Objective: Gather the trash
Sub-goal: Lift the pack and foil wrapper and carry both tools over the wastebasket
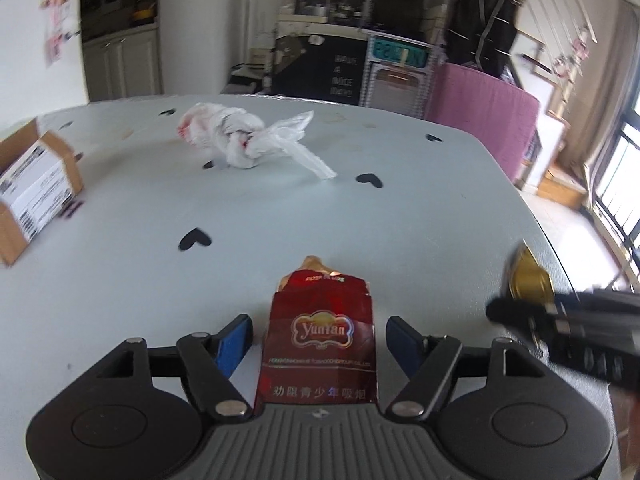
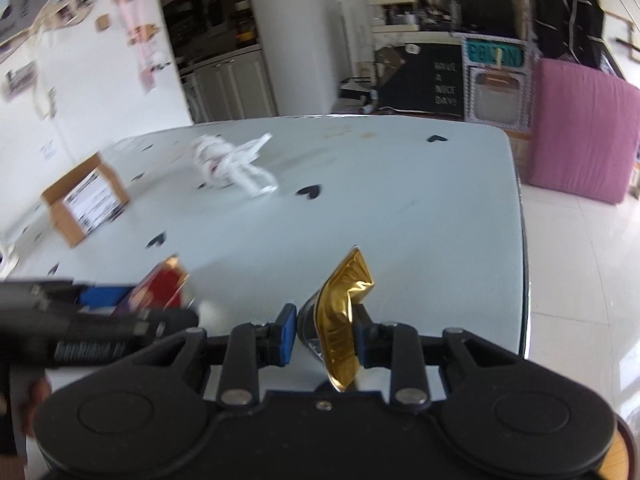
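Table (image 1: 400,208) edge runs just beside right tool (image 2: 326,334) gripping gold wrapper (image 2: 344,312).

A lived-in home, kitchen cabinets (image 2: 232,80) upper left, cluttered shelves (image 1: 306,4) at top centre, pink mattress (image 2: 580,128) at right, tiled floor (image 2: 576,280), heart-patterned bench (image 1: 280,220) in the middle

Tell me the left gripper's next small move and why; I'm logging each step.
Probably close the left gripper: the red cigarette pack sits between its open blue pads, untouched on both sides. The right gripper already grips the gold wrapper.
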A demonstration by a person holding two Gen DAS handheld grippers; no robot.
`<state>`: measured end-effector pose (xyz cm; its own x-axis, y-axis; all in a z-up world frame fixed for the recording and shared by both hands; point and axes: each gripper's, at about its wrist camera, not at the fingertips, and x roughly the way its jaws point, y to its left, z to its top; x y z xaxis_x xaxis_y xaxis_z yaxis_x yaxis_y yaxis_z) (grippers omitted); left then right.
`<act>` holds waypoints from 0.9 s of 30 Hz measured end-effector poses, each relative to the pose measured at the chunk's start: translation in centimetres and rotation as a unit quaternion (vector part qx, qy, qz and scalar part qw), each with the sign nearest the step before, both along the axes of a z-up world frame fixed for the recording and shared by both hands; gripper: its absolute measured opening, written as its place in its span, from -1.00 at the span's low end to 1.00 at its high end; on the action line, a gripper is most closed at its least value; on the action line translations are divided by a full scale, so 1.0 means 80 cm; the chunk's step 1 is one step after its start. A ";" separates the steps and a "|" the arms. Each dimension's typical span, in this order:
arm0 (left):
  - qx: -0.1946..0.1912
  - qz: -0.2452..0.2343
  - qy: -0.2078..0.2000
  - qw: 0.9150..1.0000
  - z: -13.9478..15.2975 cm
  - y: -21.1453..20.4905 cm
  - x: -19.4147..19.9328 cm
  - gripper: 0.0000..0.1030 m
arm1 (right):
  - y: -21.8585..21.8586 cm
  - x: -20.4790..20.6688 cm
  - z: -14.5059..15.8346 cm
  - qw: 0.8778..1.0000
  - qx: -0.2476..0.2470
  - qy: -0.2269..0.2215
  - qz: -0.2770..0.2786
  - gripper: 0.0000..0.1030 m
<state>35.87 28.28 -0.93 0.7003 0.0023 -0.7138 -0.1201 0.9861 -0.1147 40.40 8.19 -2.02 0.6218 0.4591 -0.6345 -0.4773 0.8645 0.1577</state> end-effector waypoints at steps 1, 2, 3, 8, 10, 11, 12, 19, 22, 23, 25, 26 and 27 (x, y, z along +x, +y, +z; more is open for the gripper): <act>0.001 0.003 0.002 1.000 0.000 -0.001 -0.002 0.44 | -0.001 -0.006 0.000 1.000 -0.002 -0.001 0.004 -0.42; 0.004 0.005 0.003 1.000 0.001 -0.002 -0.004 0.43 | -0.002 -0.012 0.001 1.000 -0.003 -0.002 0.006 -0.42; 0.008 0.006 0.005 1.000 0.000 -0.004 -0.006 0.41 | -0.004 -0.016 0.001 1.000 -0.003 -0.002 0.007 -0.42; 0.041 0.019 -0.002 0.999 -0.001 -0.013 -0.014 0.04 | -0.013 -0.032 0.002 1.000 -0.005 -0.006 0.004 -0.42; 0.045 0.020 -0.009 0.999 -0.002 -0.014 -0.017 0.03 | -0.018 -0.037 0.003 1.000 -0.005 -0.005 0.001 -0.42; 0.044 0.021 -0.011 0.999 -0.002 -0.015 -0.019 0.03 | -0.020 -0.039 0.003 1.000 -0.004 -0.005 0.001 -0.42; 0.042 0.021 -0.012 0.999 -0.002 -0.016 -0.022 0.03 | -0.023 -0.041 0.004 1.000 -0.002 -0.005 0.000 -0.42; 0.012 0.027 -0.023 0.999 0.012 -0.028 -0.049 0.03 | -0.040 -0.049 0.017 1.000 0.009 -0.003 -0.002 -0.42; 0.007 0.025 -0.033 0.999 0.024 -0.038 -0.061 0.02 | -0.050 -0.054 0.023 1.000 0.017 -0.002 -0.010 -0.42; 0.007 0.024 -0.036 0.999 0.029 -0.043 -0.065 0.02 | -0.054 -0.056 0.026 1.000 0.019 -0.004 -0.011 -0.42; 0.009 0.021 -0.042 0.999 0.038 -0.051 -0.072 0.02 | -0.062 -0.063 0.032 1.000 0.020 -0.007 -0.012 -0.42; 0.012 0.019 -0.045 0.999 0.042 -0.055 -0.075 0.02 | -0.065 -0.066 0.035 1.000 0.019 -0.010 -0.013 -0.42; 0.016 0.016 -0.047 0.999 0.046 -0.060 -0.078 0.02 | -0.069 -0.070 0.038 1.000 0.019 -0.012 -0.015 -0.42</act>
<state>29.60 23.47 2.78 0.7635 0.0466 -0.6442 -0.1408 0.9854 -0.0956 34.82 2.64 0.99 0.6499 0.4641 -0.6018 -0.4561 0.8716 0.1796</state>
